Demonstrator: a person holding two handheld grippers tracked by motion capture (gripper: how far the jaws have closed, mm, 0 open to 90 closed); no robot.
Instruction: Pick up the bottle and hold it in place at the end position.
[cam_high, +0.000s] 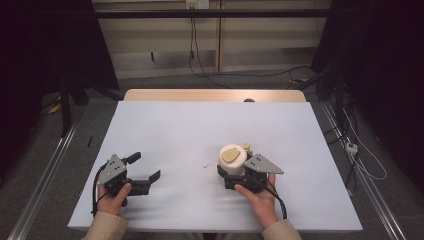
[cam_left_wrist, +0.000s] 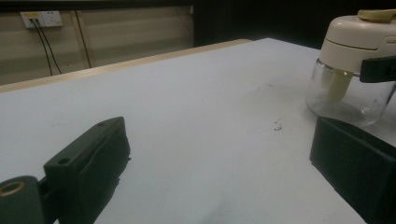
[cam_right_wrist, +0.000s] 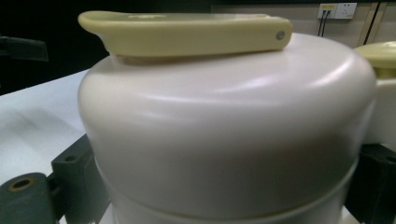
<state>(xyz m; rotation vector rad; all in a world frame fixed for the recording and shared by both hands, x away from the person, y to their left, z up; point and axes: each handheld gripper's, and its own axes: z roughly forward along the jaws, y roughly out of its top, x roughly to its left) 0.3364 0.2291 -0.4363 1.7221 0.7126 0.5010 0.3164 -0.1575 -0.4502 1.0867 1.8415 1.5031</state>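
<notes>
Cream-lidded jar (cam_right_wrist: 224, 130) between right gripper (cam_high: 239, 176) fingers, clamped | left gripper (cam_high: 145, 170) fingers spread wide, empty, well apart

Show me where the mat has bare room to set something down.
The whole far half of the mat is bare, up to the wood edge. The strip between the left claw and the jar is free except small crumbs. It is crowded around the jar, which sits between the jaws of the right claw.

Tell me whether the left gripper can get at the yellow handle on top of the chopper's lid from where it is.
Probably yes. The left gripper is open and apart from the chopper, with bare tabletop between. The right gripper clasps only the sides, leaving the yellow handle uncovered.
</notes>
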